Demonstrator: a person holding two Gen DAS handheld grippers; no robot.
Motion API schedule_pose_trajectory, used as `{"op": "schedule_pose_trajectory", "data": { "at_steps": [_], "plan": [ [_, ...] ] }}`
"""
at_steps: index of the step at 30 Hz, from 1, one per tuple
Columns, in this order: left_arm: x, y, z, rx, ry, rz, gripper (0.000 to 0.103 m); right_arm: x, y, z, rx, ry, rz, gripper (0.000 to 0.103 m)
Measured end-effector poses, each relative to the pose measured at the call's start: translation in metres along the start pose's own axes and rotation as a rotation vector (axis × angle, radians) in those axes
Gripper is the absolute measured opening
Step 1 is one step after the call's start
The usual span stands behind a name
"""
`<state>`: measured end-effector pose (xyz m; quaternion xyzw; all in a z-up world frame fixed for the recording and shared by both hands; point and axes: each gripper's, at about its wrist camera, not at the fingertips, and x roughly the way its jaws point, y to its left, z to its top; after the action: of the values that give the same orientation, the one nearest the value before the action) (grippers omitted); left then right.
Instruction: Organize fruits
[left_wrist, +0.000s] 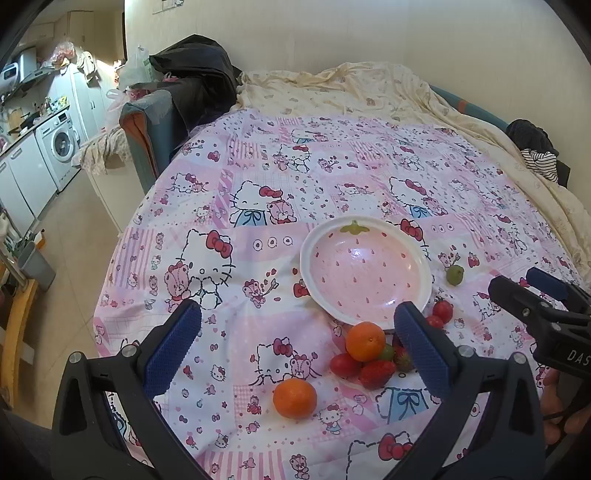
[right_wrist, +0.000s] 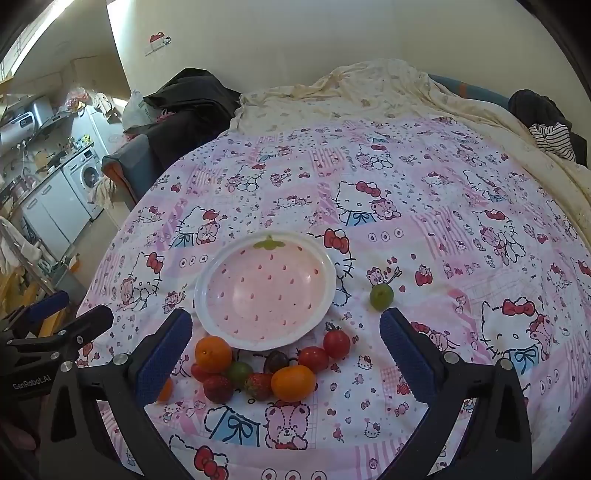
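Note:
A pink strawberry-pattern plate (left_wrist: 417, 254) (right_wrist: 258, 240) lies empty on a Hello Kitty bedspread. In front of it lie loose fruits: oranges (left_wrist: 365, 340) (left_wrist: 294, 398) (right_wrist: 213, 353) (right_wrist: 293, 382), strawberries (left_wrist: 376, 373) (right_wrist: 218, 387), cherry tomatoes (left_wrist: 442, 309) (right_wrist: 337, 343) and a dark grape (right_wrist: 276, 361). A green fruit (left_wrist: 455, 274) (right_wrist: 381, 295) lies apart to the plate's right. My left gripper (left_wrist: 299, 332) is open above the fruits. My right gripper (right_wrist: 286, 343) is open above them too; it also shows at the right of the left wrist view (left_wrist: 524, 288).
The pink bedspread (left_wrist: 295, 177) covers a bed with a cream blanket (left_wrist: 369, 88) at the far end. Dark clothes (left_wrist: 199, 74) lie at the far left, striped clothes (left_wrist: 539, 158) at the far right. A kitchen with a washing machine (left_wrist: 59, 144) is to the left.

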<state>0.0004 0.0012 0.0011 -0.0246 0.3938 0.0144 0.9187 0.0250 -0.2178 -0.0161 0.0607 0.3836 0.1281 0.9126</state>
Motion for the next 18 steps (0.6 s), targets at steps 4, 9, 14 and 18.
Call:
{"op": "schedule_pose_trajectory", "data": {
  "at_steps": [4, 9, 14, 18],
  "plan": [
    [-0.0015, 0.0003, 0.0016, 0.002, -0.011, 0.013, 0.103, -0.0009, 0.0001, -0.0002, -0.001, -0.001, -0.003, 0.103],
    [-0.0029, -0.0008, 0.0009, 0.007, -0.019, 0.019, 0.103, -0.0013, 0.0003, 0.0006, -0.004, -0.001, -0.006, 0.103],
    [-0.0036, 0.0009, 0.0015, 0.005, -0.02, 0.02, 0.103, -0.0016, -0.0003, 0.0009, -0.005, -0.001, -0.008, 0.103],
    [-0.0037, 0.0008, 0.0016, 0.006, -0.018, 0.021, 0.103, -0.0012, 0.0005, 0.0007, -0.006, -0.001, -0.008, 0.103]
  ]
}}
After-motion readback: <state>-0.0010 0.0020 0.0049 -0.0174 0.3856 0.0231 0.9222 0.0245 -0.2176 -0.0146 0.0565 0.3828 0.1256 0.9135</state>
